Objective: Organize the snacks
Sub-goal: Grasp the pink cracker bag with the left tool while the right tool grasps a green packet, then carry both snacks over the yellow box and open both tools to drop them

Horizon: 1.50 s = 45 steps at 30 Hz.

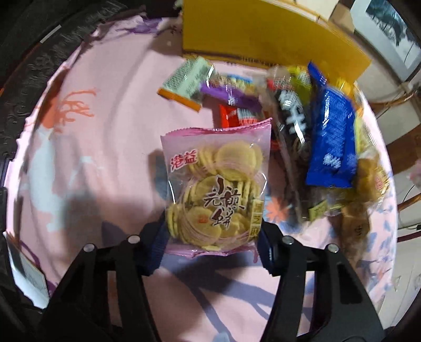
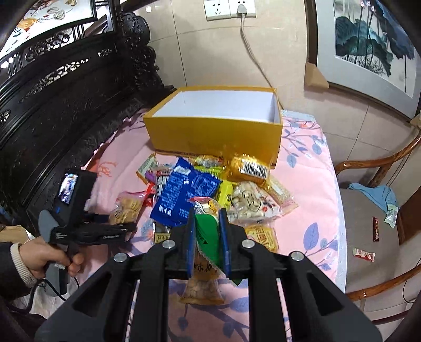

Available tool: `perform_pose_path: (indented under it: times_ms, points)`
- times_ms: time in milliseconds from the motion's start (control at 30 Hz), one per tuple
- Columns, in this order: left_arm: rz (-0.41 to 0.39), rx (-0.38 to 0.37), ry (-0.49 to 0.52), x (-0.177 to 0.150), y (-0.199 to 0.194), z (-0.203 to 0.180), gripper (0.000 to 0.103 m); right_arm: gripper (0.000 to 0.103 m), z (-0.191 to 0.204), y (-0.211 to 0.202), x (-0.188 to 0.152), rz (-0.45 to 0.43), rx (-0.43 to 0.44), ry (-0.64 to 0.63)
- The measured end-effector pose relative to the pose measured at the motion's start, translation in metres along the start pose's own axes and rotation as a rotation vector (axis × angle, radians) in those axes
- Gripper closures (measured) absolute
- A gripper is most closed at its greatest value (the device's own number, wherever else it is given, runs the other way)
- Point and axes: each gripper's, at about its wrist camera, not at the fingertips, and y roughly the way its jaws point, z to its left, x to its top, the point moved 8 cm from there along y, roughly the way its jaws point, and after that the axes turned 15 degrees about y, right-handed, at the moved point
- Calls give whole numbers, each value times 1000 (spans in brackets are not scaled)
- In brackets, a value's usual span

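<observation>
My left gripper (image 1: 213, 244) is shut on a pink pack of round yellow crackers (image 1: 215, 189), held just above the pink cloth; it also shows in the right wrist view (image 2: 126, 207). My right gripper (image 2: 208, 234) is shut on a snack pack with a green label (image 2: 208, 236) and a clear bottom full of nuts. A pile of snack packs (image 2: 210, 184) lies before the open yellow box (image 2: 213, 131), whose white inside is bare. A blue pack (image 1: 331, 142) lies on top of the pile.
The round table wears a pink floral cloth (image 2: 310, 210). A dark carved cabinet (image 2: 65, 92) stands to the left. A wooden chair (image 2: 368, 223) on the right carries a blue cloth and small snack packs. A cord hangs from the wall socket (image 2: 246, 10).
</observation>
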Motion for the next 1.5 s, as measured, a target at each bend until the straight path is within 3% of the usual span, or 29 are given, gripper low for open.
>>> perform_pose_path:
  times_ms: [167,400,600,767,1000,1067,1133,1167,1300,1500]
  points:
    - [-103,-4,-1,26,-57,3,44,86,8,-5,30,-66,24,-11]
    - [-319,-15,20,120,-132,-3,44,86,15,-9,116,-220,72,-12]
    - [-443,-24,45,199,-169,-12,44,86,13,-6,192,-311,101,18]
    - [-504,13,70,253,-182,-13,44,86,9,8,236,-349,100,28]
    - [-497,79,102,312,-161,-14,43,86,6,49,270,-313,101,66]
    - [-487,98,111,321,-155,-14,40,83,6,60,276,-292,102,72]
    - [-491,136,105,329,-155,-13,24,53,6,65,281,-281,92,76]
    - [-502,158,99,331,-159,-12,16,49,7,62,284,-299,87,80]
    - [-569,174,90,327,-187,-15,9,47,12,40,286,-340,109,67]
    - [-559,179,113,296,-197,-23,5,47,6,20,262,-302,116,90]
